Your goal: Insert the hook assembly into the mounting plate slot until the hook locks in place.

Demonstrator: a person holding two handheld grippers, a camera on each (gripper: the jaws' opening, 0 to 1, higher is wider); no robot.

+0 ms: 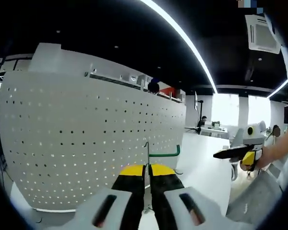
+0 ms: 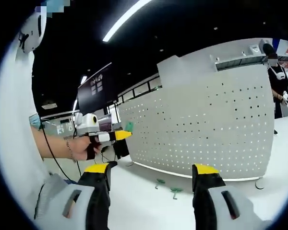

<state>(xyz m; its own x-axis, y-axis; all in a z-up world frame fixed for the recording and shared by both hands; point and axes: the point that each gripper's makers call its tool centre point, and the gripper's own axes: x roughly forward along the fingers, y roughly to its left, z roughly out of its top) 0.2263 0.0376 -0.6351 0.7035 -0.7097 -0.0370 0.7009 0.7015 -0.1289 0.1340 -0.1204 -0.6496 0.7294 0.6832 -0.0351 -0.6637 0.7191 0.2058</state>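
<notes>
Jaws of the left gripper (image 1: 147, 179) clamp the green hook (image 1: 164, 153) facing the pegboard (image 1: 86, 139); right gripper (image 2: 153, 175) gapes open, insertion seemingly next.

One white perforated pegboard panel (image 2: 206, 124) stands on the table. One green-tipped metal hook (image 1: 159, 154) sits between the left gripper's jaws. Two small green hooks (image 2: 169, 188) lie on the white tabletop (image 2: 149, 201). Two yellow-tipped black handheld grippers (image 2: 151, 175) are present.

Left gripper (image 1: 147, 168) fingers pinching green hook (image 1: 159, 154) before pegboard (image 1: 86, 139).
</notes>
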